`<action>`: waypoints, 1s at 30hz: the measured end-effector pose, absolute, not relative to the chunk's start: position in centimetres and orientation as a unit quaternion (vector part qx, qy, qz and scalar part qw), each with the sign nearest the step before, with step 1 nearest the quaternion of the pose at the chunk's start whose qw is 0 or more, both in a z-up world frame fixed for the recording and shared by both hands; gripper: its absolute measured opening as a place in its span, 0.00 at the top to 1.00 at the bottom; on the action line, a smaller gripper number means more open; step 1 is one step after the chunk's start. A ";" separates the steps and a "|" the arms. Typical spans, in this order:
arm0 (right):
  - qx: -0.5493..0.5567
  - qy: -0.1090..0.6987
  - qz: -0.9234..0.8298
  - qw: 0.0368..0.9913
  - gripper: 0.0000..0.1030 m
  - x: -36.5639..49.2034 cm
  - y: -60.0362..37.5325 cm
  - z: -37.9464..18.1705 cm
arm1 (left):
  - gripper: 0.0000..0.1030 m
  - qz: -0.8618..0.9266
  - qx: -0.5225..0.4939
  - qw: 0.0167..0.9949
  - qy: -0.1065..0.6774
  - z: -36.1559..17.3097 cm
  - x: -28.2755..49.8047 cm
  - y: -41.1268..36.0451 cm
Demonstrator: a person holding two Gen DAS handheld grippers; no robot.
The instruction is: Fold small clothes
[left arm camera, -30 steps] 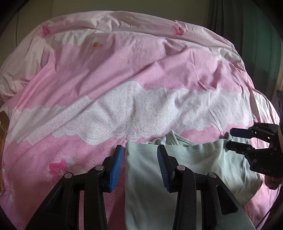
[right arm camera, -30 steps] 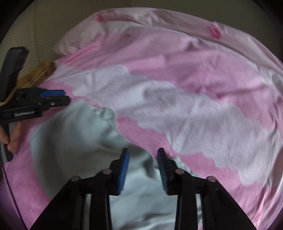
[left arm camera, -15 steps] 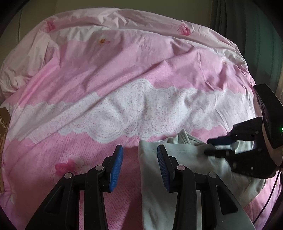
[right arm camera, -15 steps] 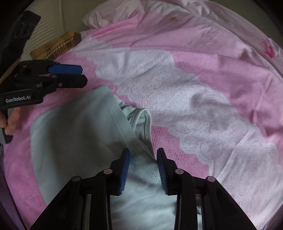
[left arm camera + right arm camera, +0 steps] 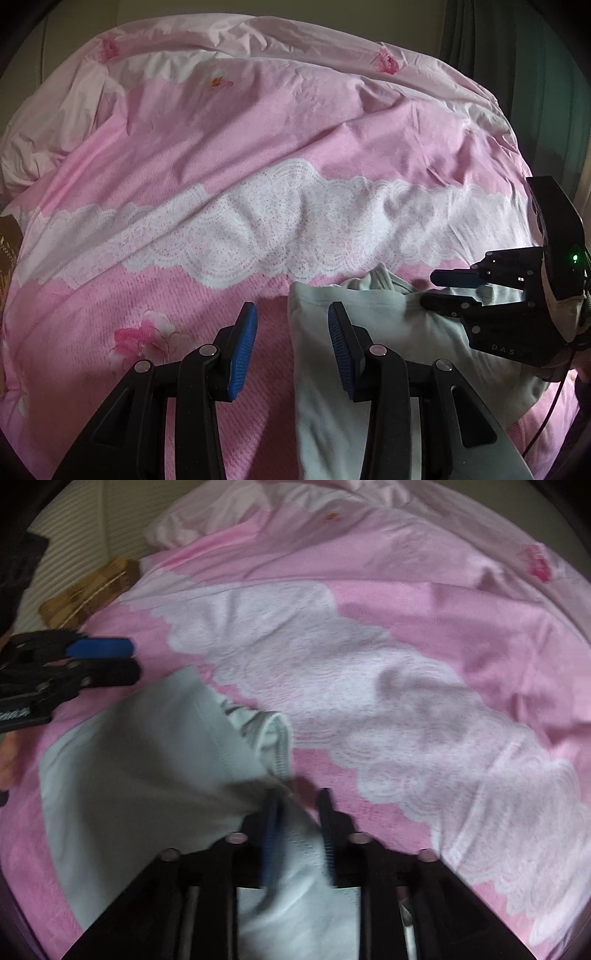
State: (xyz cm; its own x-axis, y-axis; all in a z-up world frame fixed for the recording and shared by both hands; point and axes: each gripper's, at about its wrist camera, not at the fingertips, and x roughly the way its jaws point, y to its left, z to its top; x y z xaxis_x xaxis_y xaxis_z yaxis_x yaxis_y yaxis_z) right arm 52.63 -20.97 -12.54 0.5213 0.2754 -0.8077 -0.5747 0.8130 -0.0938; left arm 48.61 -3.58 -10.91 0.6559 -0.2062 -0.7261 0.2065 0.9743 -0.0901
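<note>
A pale green garment (image 5: 388,354) lies flat on a pink bedspread (image 5: 258,155), its neckline bunched at the far edge. The left wrist view shows its left hem running between the fingers of the left gripper (image 5: 291,343), whose blue pads (image 5: 243,350) stand well apart: one over bare bedspread, the other over cloth, nothing gripped. The same view catches the right gripper (image 5: 439,291) from the side at the garment's far right corner, fingers a little apart. The right wrist view (image 5: 299,823), blurred, shows what the other cannot: cloth (image 5: 147,775) gathered up between those narrowly spaced fingers; whether they pinch it I cannot tell. It also shows the left gripper (image 5: 118,661) at the garment's far corner. The bedspread carries a white lace-patterned band (image 5: 295,229) and flower prints; a brown box (image 5: 88,590) sits at its edge, and a green curtain (image 5: 517,74) hangs beyond.
</note>
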 end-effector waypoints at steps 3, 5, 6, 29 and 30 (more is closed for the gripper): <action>-0.150 0.406 0.239 0.869 0.75 51.1 -22.0 -11.2 | 0.62 -0.116 -0.002 0.913 0.391 -10.0 47.5 -3.9; -0.129 0.397 0.228 0.880 0.74 49.5 -23.2 -10.2 | 0.62 -0.122 -0.005 0.915 0.385 -9.3 46.4 -4.4; -0.117 0.391 0.213 0.888 0.71 48.4 -24.0 -9.6 | 0.62 -0.126 -0.005 0.916 0.382 -8.9 45.8 -4.7; 0.253 0.373 -0.003 0.893 0.51 30.6 -36.6 -12.3 | 0.50 -0.157 0.016 0.911 0.381 -8.7 36.0 -10.3; 0.260 0.367 -0.014 0.893 0.51 30.3 -36.8 -12.4 | 0.50 -0.156 0.016 0.911 0.382 -8.7 35.9 -10.3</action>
